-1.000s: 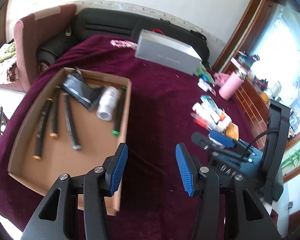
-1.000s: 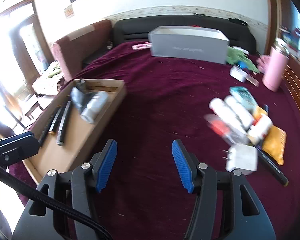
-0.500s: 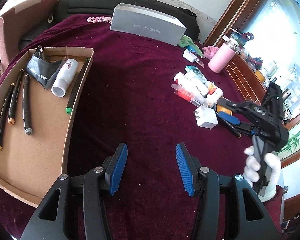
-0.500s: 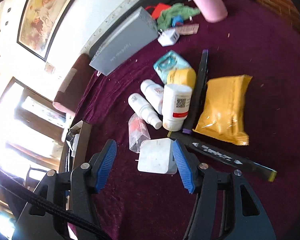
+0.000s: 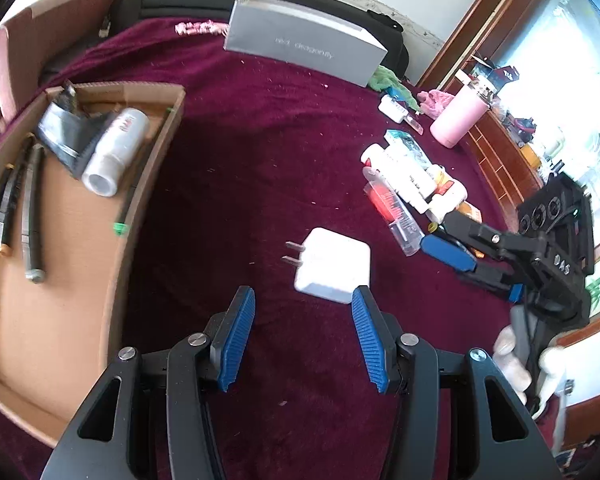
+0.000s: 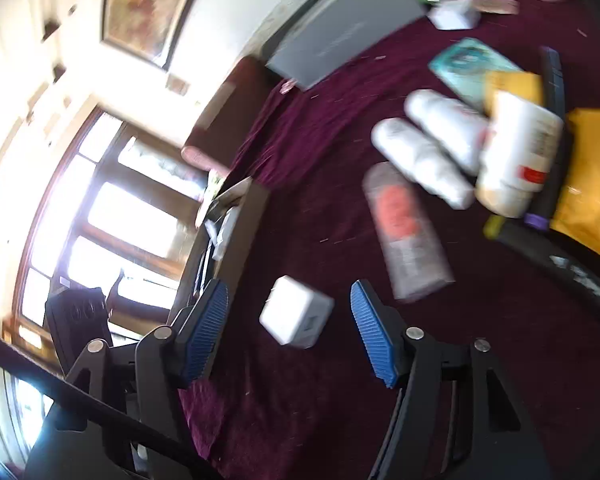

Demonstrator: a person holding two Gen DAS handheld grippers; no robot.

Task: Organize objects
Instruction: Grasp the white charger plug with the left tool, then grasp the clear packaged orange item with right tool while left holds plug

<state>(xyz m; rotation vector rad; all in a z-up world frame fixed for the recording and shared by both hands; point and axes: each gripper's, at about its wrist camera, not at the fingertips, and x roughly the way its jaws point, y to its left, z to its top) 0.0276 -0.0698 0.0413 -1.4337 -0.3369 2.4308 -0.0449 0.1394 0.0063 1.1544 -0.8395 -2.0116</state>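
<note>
Left tool [image 5: 303,306] held with jaws apart, nothing between the blue pads, hovering over the burgundy cloth [image 5: 260,152] of the desk. Just beyond its right pad, a white plug adapter [image 5: 334,264] lying flat on the cloth, prongs pointing left.

Right tool [image 6: 288,300] tilted, jaws just been opening and now wide, the same white adapter [image 6: 296,312] framed in the gap but clear of both pads, still resting on the cloth. Seen from the left wrist view at right, gripped by a light-gloved hand [image 5: 512,360].

Past the adapter, a loose cluster: a clear tube with red contents [image 5: 392,212], several white bottles [image 5: 412,176], a teal packet [image 5: 404,140], a yellow packet [image 6: 592,184], and a dark marker with a purple band [image 6: 548,140] between bottle and yellow packet.

At left, an open cardboard tray [image 5: 152,184] holding a white bottle on its side [image 5: 114,146], a crumpled dark pouch [image 5: 70,134] touching it, several dark pens [image 5: 24,204] side by side, and a green-tipped pen [image 5: 126,204] along the right wall.

Farther back, a grey box [image 5: 300,50] and a pink tumbler [image 5: 460,116], well apart from the tray.
</note>
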